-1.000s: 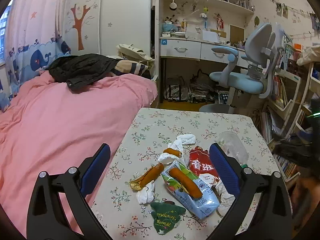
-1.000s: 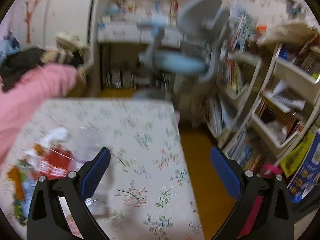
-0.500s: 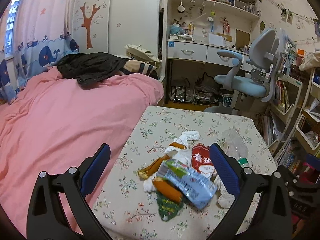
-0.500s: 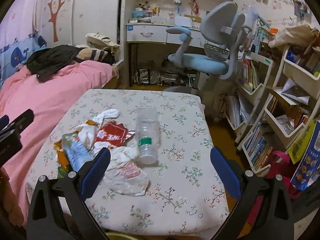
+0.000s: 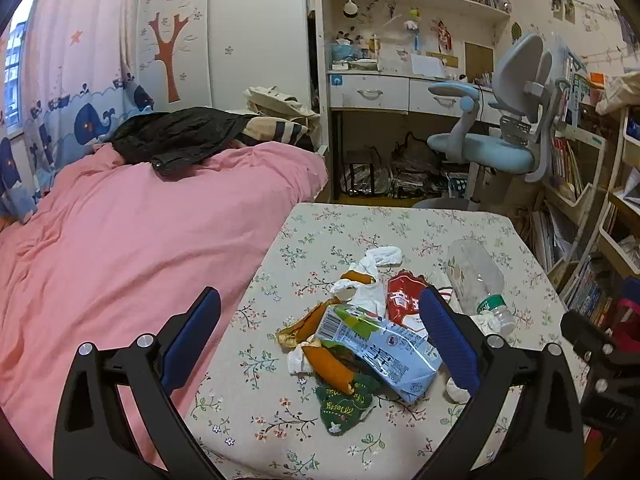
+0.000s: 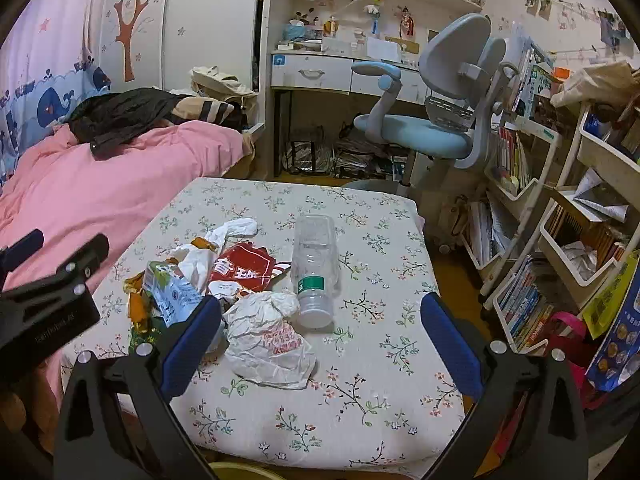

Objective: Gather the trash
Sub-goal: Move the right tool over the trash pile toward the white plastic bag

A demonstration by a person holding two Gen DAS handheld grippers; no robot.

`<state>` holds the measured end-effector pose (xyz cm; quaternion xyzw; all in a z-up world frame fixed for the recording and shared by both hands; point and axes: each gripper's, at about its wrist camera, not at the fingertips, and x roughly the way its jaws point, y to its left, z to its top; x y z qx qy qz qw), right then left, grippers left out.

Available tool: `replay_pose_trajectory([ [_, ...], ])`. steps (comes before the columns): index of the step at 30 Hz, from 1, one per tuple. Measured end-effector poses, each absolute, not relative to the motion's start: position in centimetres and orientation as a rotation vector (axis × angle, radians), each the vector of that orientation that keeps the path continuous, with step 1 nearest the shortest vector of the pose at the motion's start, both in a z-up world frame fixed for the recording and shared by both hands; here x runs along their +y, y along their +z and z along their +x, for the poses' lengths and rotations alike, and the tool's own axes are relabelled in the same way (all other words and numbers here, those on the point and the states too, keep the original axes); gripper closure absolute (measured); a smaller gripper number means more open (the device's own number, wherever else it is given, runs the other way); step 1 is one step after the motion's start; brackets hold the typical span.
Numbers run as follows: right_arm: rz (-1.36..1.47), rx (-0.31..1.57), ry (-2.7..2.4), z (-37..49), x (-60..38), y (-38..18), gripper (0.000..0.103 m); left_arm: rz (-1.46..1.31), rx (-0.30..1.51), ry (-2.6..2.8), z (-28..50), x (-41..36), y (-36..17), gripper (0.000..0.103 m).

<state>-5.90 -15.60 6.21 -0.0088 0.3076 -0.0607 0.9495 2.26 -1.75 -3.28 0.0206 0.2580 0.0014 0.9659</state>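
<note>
On the floral table [image 6: 360, 396], left to right: orange wrappers [image 5: 326, 366], a blue-white pouch [image 5: 384, 354], a red packet [image 6: 240, 268], a crumpled white bag [image 6: 268, 340], and an empty clear bottle [image 6: 314, 264] on its side. Left gripper [image 5: 320, 340] and right gripper [image 6: 320, 340] hover spread wide, holding nothing.

Left gripper [image 5: 320, 336] held level, jaws spread wide, nothing between them, right gripper [image 6: 320, 340] likewise with jaws wide apart and empty, the two side by side, each seen at the edge of the other's view
</note>
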Motion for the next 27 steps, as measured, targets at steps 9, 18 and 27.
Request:
replay_pose_trajectory([
  [9,-0.013,0.629,-0.122,-5.76,-15.66,6.16,0.007,0.037,0.544,-0.013,2.60,-1.79,-3.49,0.007],
  [18,-0.014,0.635,-0.126,-5.57,-15.75,6.07,0.007,0.036,0.552,-0.014,2.70,-1.75,-3.75,0.007],
  [27,-0.016,0.641,-0.127,-5.31,-15.81,5.96,0.007,0.033,0.554,-0.014,2.76,-1.56,-3.82,0.007],
])
